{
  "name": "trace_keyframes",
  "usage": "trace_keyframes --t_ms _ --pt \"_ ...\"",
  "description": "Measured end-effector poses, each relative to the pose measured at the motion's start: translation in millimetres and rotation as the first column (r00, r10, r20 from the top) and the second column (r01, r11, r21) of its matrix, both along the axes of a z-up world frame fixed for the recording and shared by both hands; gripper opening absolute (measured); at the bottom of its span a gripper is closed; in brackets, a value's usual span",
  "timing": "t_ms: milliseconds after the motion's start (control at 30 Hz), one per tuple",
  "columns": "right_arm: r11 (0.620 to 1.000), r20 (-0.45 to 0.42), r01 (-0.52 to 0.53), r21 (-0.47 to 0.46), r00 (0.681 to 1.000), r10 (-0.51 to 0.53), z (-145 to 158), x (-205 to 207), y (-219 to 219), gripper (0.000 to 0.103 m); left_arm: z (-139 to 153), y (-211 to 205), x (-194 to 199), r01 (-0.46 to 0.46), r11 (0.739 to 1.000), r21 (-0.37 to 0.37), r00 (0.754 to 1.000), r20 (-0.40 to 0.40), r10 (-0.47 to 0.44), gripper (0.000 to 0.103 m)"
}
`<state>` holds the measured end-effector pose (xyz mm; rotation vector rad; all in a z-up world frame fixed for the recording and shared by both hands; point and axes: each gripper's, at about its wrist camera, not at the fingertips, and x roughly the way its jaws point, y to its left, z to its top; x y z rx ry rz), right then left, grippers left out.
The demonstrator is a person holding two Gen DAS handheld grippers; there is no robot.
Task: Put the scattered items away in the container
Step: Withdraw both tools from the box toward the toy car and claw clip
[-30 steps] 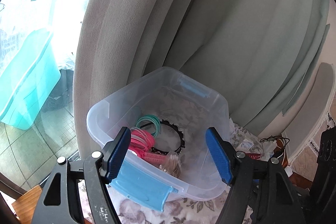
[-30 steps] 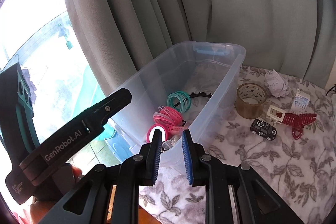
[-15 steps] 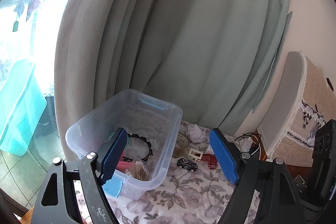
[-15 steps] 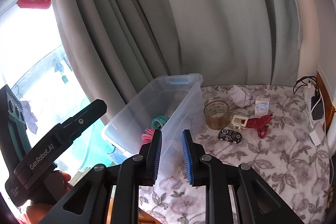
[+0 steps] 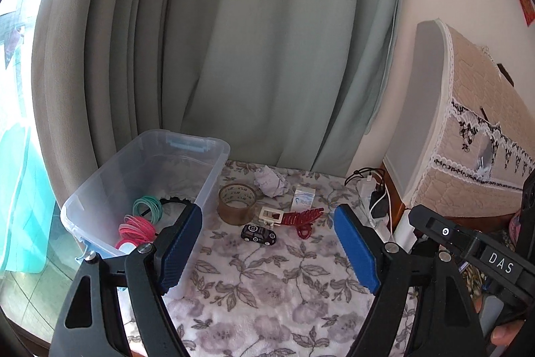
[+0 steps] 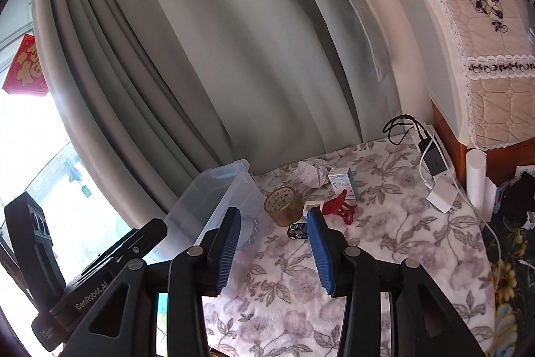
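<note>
A clear plastic bin (image 5: pixel 214 153) (image 6: pixel 217 189) stands at the table's left and holds pink and teal hair rings (image 5: pixel 137 228) and a black toothed band. To its right on the flowered cloth lie a brown tape roll (image 5: pixel 236 203) (image 6: pixel 283 204), a crumpled paper (image 5: pixel 270 182) (image 6: pixel 312 173), a small white box (image 5: pixel 305 197) (image 6: pixel 342 181), a white clip (image 5: pixel 270 215), a red hair claw (image 5: pixel 302 218) (image 6: pixel 339 206) and a black toy car (image 5: pixel 258 234) (image 6: pixel 297 230). My left gripper (image 5: pixel 267 240) is open, empty, short of the items. My right gripper (image 6: pixel 274 243) is opening with nothing between its fingers.
Grey-green curtains hang behind the table. Chargers and cables (image 6: pixel 433 163) lie at the right edge beside a white cylinder (image 6: pixel 476 181). A quilted, lace-trimmed cover (image 5: pixel 474 136) drapes a tall object at right. A window and a teal tub (image 5: pixel 16 206) are at left.
Both grippers have drawn back from over the bin and swung right toward the scattered items. The right gripper, nearly shut before, now stands parted.
</note>
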<state>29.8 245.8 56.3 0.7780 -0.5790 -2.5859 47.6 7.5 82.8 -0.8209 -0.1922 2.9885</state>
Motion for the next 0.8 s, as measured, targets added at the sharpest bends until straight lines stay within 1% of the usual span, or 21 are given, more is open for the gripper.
trace_keyframes --t_ms 133,400,533,667,800 --pt "0.999 0.016 0.023 -0.026 1.000 -0.022 -8 -2 17 0.045 -8 16 -8 -0.003 0.998 -0.066 1.000 0.030 0.005 0.082" --pt "0.998 0.091 0.048 -0.047 0.995 -0.044 -39 -16 39 0.046 -38 29 -29 0.006 0.998 -0.068 0.993 0.116 0.002 0.082" --pt "0.999 0.122 0.030 -0.023 0.992 -0.026 -54 -24 37 0.046 -59 37 -43 0.006 0.994 -0.105 0.984 0.179 0.013 0.082" --pt "1.000 0.164 0.013 -0.011 0.986 -0.011 -72 -35 33 0.046 -80 38 -56 0.008 0.996 -0.094 0.972 0.234 0.014 0.082" --pt "1.000 0.212 -0.007 -0.006 0.977 0.008 -92 -49 26 0.046 -100 37 -68 0.020 0.997 -0.076 0.964 0.268 0.001 0.082"
